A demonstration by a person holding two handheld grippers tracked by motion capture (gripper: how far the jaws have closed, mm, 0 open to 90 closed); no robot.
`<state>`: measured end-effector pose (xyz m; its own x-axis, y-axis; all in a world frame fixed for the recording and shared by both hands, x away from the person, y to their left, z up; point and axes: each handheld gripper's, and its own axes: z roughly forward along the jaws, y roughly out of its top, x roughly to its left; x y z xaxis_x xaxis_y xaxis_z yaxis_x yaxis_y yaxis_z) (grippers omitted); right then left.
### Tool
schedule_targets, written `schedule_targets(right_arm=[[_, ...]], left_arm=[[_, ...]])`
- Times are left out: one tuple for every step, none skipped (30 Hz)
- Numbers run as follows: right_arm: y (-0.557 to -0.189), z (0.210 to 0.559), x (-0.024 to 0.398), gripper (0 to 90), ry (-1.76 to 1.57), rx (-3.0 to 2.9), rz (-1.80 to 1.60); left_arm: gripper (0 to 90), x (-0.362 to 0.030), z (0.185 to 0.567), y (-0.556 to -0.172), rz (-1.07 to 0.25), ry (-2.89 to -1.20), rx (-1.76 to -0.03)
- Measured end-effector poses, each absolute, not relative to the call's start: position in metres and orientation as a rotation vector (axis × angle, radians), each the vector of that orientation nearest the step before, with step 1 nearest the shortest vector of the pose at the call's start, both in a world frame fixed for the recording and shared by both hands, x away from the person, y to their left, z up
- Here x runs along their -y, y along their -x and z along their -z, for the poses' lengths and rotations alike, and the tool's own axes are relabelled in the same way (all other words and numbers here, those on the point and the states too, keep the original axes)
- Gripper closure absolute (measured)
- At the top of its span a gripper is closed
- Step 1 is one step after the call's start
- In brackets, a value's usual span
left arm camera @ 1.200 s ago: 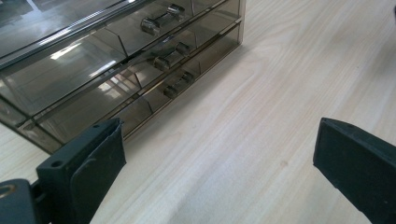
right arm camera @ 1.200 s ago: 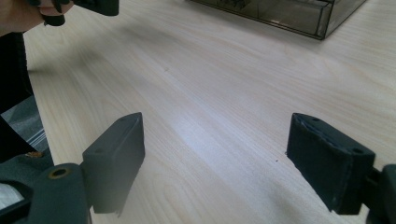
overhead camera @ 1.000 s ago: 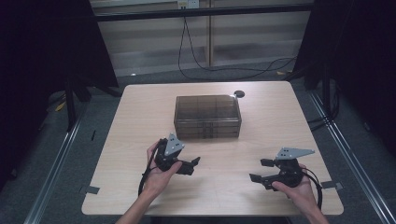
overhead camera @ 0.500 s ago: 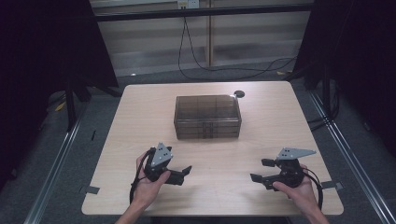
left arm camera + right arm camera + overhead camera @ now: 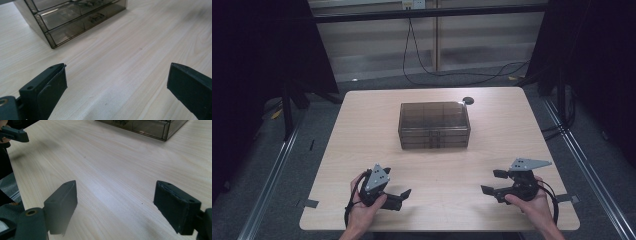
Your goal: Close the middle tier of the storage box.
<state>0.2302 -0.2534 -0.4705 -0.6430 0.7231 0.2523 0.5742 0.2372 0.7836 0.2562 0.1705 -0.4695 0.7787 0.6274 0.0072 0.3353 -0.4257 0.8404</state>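
along the bottom edge of the high view, two hands come up onto the tabletop (image 5: pixel 437 165). at lower left, the left hand-held gripper (image 5: pixel 401 199) lies low near the front edge, its grey plate tilted on top and a cable looping back toward the wrist. its own view shows both black jaws spread wide with bare wood between them, nothing pinched. at lower right, the right hand-held gripper (image 5: pixel 491 182) sits near the front edge too, jaws pointing toward the frame's left. in its view the jaws are likewise spread wide over bare wood, holding nothing.

farther up, at the centre of the high view, stands a smoky see-through drawer box (image 5: pixel 434 125), well apart from both grippers. it shows at the upper left of the left gripper view (image 5: pixel 72 17) and along the top edge of the right gripper view (image 5: pixel 150 127). just behind its right rear corner lies a small dark disc (image 5: pixel 468 100).
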Motion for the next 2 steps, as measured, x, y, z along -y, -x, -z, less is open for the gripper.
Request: schedule_targets(right_arm=[[-0.2304, 0.4707, 0.2534, 18.5, -1.241, -2.341, -1.368], [-0.2306, 0.4708, 0.2535, 18.4, -1.241, -2.342, -1.376]], left_arm=[[2.2, -0.1703, 0.4699, -0.2562, -0.393, -2.045, -0.717], [1.9, -0.1701, 0.4708, -0.2565, -0.396, -2.052, -0.707]])
